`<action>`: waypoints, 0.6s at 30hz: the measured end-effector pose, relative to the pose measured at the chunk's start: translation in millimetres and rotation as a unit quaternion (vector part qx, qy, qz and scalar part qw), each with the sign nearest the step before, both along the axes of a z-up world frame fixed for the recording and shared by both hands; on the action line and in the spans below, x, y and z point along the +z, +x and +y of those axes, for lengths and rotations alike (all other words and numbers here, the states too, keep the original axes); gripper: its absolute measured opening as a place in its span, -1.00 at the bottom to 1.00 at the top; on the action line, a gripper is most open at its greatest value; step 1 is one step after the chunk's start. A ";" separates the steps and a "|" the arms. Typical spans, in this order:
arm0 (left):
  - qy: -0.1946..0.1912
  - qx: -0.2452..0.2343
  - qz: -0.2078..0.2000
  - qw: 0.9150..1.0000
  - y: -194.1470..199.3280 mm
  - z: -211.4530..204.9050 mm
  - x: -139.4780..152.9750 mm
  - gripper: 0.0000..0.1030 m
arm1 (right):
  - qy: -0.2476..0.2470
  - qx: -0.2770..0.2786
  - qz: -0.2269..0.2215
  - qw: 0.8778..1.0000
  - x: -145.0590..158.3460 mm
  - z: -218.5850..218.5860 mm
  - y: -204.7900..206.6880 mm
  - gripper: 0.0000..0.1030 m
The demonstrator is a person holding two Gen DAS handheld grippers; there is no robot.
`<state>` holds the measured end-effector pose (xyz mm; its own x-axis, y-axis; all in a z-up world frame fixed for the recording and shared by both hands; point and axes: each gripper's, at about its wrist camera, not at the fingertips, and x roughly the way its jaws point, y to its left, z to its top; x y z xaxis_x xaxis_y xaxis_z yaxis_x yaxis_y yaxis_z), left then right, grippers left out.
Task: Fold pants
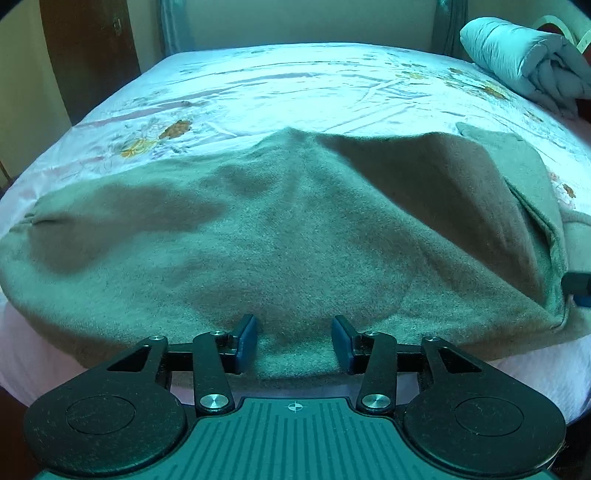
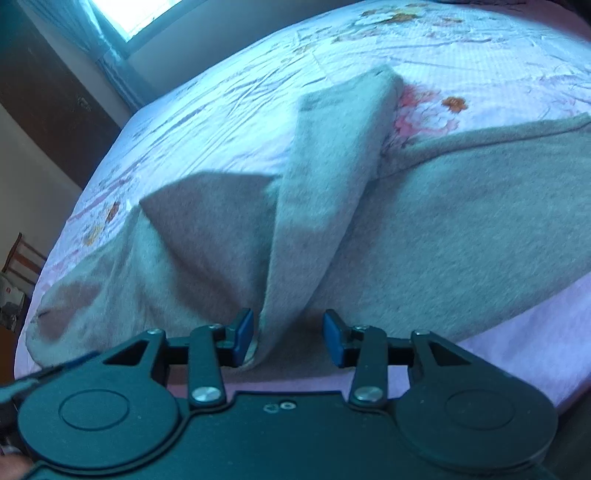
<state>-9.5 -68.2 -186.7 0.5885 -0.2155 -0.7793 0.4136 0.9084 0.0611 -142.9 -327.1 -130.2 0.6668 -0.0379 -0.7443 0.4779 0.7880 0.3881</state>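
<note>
Grey fleece pants [image 1: 288, 236] lie across the near part of a bed, partly doubled over, with a raised fold running to the right. My left gripper [image 1: 294, 341] is open, its blue pads either side of the pants' near edge. In the right wrist view the pants [image 2: 461, 221] spread right, and one leg [image 2: 332, 166] is folded up over the rest. My right gripper [image 2: 289, 341] is open, and a ridge of the cloth [image 2: 280, 325] lies between its pads, close to the left one. The right gripper's tip [image 1: 578, 286] shows at the left wrist view's right edge.
The bed has a pale floral sheet [image 1: 295, 85]. A rolled light quilt [image 1: 524, 62] lies at the far right corner. A dark wooden door [image 1: 88, 48] stands beyond the bed's left side. A window with a curtain [image 2: 122, 22] is at the back.
</note>
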 end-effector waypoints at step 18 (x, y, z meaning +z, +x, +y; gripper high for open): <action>-0.013 -0.016 0.006 1.000 2.8 -2.8 -3.9 0.01 | -0.180 0.026 0.045 0.982 29.0 -27.2 133.8 -0.34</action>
<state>-6.7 -71.1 -190.6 0.5725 -0.2536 -0.7797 0.4422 0.8963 0.0332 -9.1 -354.3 -101.1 0.6071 -0.2773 -0.7446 0.4525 0.8910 0.0371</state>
